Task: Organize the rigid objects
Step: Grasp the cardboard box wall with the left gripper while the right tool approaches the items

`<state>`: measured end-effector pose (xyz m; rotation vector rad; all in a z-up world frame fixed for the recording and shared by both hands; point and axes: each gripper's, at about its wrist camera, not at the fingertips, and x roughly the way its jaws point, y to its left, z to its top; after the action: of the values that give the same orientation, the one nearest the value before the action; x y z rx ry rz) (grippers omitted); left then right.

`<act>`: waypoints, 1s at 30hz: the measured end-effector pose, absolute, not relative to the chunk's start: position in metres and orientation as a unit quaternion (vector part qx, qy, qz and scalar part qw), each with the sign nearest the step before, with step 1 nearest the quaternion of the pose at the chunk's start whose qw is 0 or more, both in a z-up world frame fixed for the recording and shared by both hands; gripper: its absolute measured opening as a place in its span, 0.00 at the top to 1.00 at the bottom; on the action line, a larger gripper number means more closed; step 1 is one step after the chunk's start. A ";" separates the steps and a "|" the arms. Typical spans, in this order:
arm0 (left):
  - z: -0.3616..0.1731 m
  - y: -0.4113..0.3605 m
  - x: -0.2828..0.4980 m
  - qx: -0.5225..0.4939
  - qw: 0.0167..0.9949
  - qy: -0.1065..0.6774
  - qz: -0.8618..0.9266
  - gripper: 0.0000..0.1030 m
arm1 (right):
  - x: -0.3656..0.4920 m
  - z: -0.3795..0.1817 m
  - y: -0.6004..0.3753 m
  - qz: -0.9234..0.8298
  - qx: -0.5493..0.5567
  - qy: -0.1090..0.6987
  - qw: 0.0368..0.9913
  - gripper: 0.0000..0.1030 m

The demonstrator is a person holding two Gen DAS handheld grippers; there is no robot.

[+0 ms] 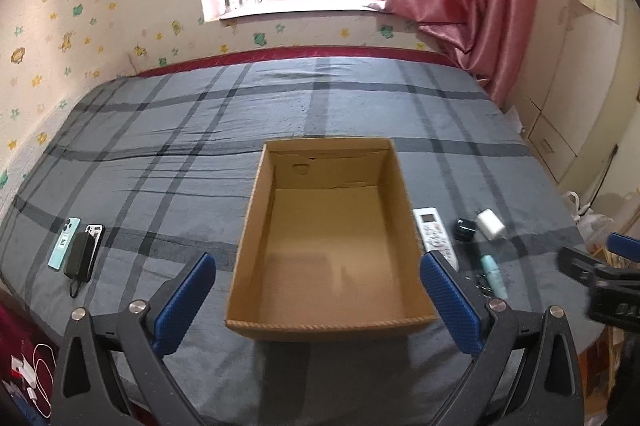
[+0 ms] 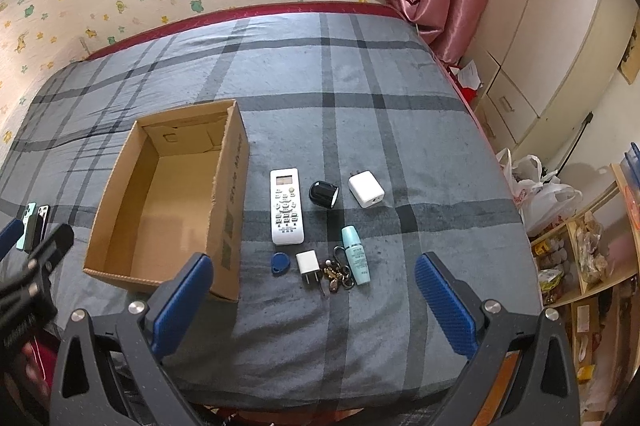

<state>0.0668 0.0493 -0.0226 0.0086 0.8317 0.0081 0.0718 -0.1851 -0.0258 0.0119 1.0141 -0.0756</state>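
Both grippers, left [image 1: 318, 302] and right [image 2: 314, 300], hanging spread apart over the bed's near edge [image 2: 280, 366], flanking an empty cardboard box [image 2: 120, 268] and what appears a remote control [image 2: 286, 206].

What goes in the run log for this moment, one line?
stage: start | cardboard box: empty | left tongs: open, over box | right tongs: open, near remote cluster | phones: left of box

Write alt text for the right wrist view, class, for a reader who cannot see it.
An empty cardboard box sits on a grey plaid bed, with a white remote, chargers, keys and a teal bottle laid out to its right. The open right gripper hovers in the foreground.
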 end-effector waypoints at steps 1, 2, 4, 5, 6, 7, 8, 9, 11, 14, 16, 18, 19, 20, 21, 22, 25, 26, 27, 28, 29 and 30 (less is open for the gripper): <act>-0.028 0.054 0.075 0.008 0.913 0.407 0.007 0.00 | 0.075 -0.028 -0.187 -0.038 0.006 0.486 0.873 0.00; -0.032 0.058 0.080 0.010 0.913 0.409 0.007 0.00 | 0.077 -0.029 -0.188 -0.040 0.007 0.486 0.873 0.00; -0.041 0.066 0.091 0.012 0.911 0.412 0.003 0.00 | 0.085 -0.033 -0.191 -0.044 0.007 0.488 0.872 0.00; -0.047 0.070 0.097 0.013 0.910 0.415 0.003 0.00 | 0.090 -0.036 -0.192 -0.046 0.007 0.490 0.871 0.00; -0.053 0.074 0.103 0.016 0.907 0.420 0.008 0.00 | 0.093 -0.038 -0.193 -0.047 0.008 0.492 0.870 0.00; -0.059 0.076 0.108 0.019 0.906 0.424 0.011 0.00 | 0.098 -0.042 -0.194 -0.048 0.008 0.495 0.868 0.00; -0.064 0.079 0.114 0.022 0.904 0.426 0.011 0.00 | 0.101 -0.044 -0.195 -0.048 0.008 0.497 0.866 0.00; -0.069 0.082 0.119 0.025 0.902 0.430 0.011 0.00 | 0.105 -0.048 -0.195 -0.048 0.007 0.500 0.864 0.00; -0.078 0.087 0.130 0.024 0.898 0.438 0.011 0.00 | 0.113 -0.056 -0.197 -0.048 0.004 0.506 0.861 0.00; -0.094 0.095 0.147 0.021 0.893 0.449 0.003 0.00 | 0.120 -0.065 -0.198 -0.050 0.000 0.512 0.858 0.00; -0.104 0.099 0.157 0.026 0.888 0.460 0.002 0.00 | 0.126 -0.073 -0.198 -0.051 -0.006 0.517 0.854 0.00; -0.117 0.104 0.169 0.030 0.880 0.473 0.007 0.00 | 0.131 -0.078 -0.198 -0.050 -0.009 0.521 0.852 0.00; -0.122 0.106 0.174 0.031 0.878 0.478 0.009 0.00 | 0.133 -0.081 -0.198 -0.050 -0.010 0.522 0.852 0.00; -0.126 0.109 0.178 0.030 0.876 0.481 0.009 0.00 | 0.136 -0.083 -0.198 -0.049 -0.010 0.523 0.851 0.00; -0.133 0.112 0.183 0.028 0.874 0.486 0.007 0.00 | 0.138 -0.085 -0.199 -0.048 -0.010 0.524 0.850 0.00; -0.138 0.115 0.187 0.027 0.871 0.491 0.009 0.00 | 0.141 -0.087 -0.199 -0.049 -0.011 0.527 0.848 0.00; -0.150 0.119 0.197 0.028 0.864 0.503 0.006 0.00 | 0.149 -0.092 -0.198 -0.047 -0.013 0.536 0.843 0.00; -0.155 0.120 0.201 0.034 0.862 0.506 0.007 0.00 | 0.150 -0.093 -0.198 -0.047 -0.014 0.538 0.842 0.00; -0.159 0.120 0.203 0.038 0.860 0.509 0.004 0.01 | 0.153 -0.094 -0.198 -0.047 -0.015 0.540 0.840 0.00; -0.162 0.121 0.205 0.041 0.859 0.511 0.002 0.02 | 0.154 -0.094 -0.197 -0.047 -0.015 0.542 0.839 0.00; -0.164 0.121 0.207 0.046 0.857 0.513 0.003 0.05 | 0.156 -0.094 -0.197 -0.048 -0.016 0.543 0.838 0.00; -0.166 0.122 0.209 0.049 0.856 0.515 0.003 0.09 | 0.157 -0.093 -0.197 -0.051 -0.017 0.544 0.837 0.00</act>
<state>0.2089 0.1216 -0.1661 0.1028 1.0816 0.0059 0.1573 -0.1972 -0.0935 -0.0359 1.1512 -0.1081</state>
